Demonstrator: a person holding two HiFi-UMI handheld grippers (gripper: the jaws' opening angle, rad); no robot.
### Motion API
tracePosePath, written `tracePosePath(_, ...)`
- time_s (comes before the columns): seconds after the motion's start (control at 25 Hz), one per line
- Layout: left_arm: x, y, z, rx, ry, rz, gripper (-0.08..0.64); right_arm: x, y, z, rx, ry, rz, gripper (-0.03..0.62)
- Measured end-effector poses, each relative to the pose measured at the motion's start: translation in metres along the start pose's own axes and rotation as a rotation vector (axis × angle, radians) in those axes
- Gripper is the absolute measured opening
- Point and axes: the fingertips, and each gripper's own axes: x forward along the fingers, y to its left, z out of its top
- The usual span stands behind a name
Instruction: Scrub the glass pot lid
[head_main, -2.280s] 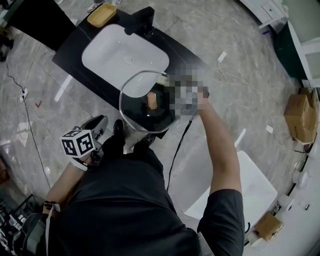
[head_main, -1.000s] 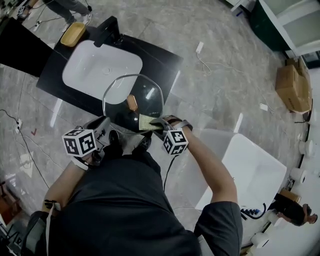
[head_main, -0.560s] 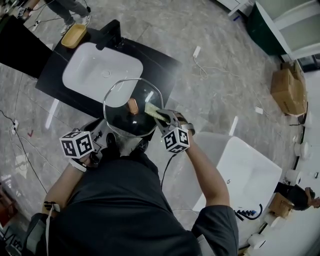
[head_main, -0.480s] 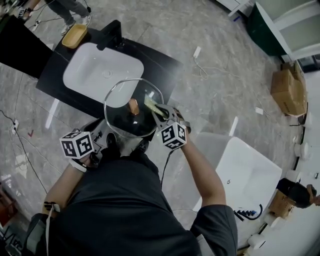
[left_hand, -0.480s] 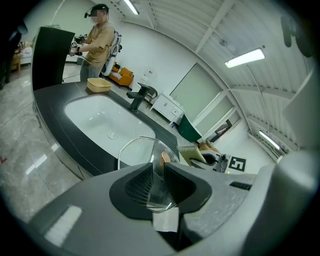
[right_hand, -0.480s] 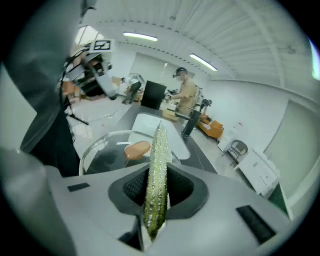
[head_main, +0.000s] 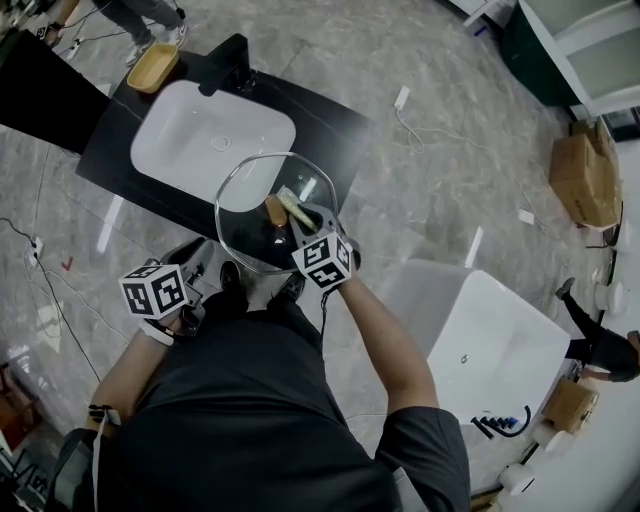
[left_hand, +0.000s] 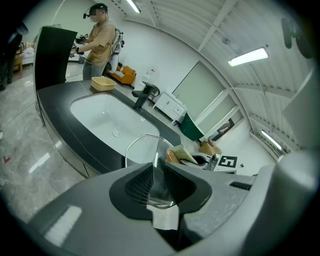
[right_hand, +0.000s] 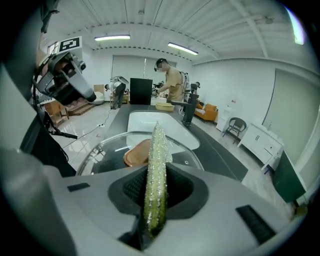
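The glass pot lid (head_main: 250, 235) with a wooden knob (head_main: 274, 211) is held level over the front edge of a black counter. My left gripper (head_main: 222, 268) is shut on the lid's near rim; in the left gripper view the glass edge (left_hand: 159, 180) is clamped between its jaws. My right gripper (head_main: 303, 222) is shut on a yellow-green sponge (head_main: 291, 203), which rests on the lid just right of the knob. The right gripper view shows the sponge (right_hand: 156, 175) standing on edge between the jaws, above the lid (right_hand: 102, 157) and next to the knob (right_hand: 137, 152).
Behind the lid a white sink (head_main: 215, 140) is set in the black counter (head_main: 330, 125), with a black faucet (head_main: 228, 65) and a tan dish (head_main: 160, 67). A white tub (head_main: 490, 350) lies on the floor at right, cardboard boxes (head_main: 590, 180) further off. Other people are in view.
The right gripper has carried the sponge across the lid, from the lid's right side and near rim to beside the knob. The left gripper has kept its hold on the rim.
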Motion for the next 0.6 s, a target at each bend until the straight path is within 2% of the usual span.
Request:
tracePosePath(0.12, 0.006, -0.003, -0.001, 0.012, 0.012, -0.009, 0.071, -0.003, -0.016, -0.02, 0.01, 0.032, -0.048, 0.064)
tracePosePath(0.6, 0.023, -0.027, -0.002, 0.066, 0.051, -0.053, 0.071, -0.042, -0.083, -0.079, 0.218, 0.091, -0.228, 0.064)
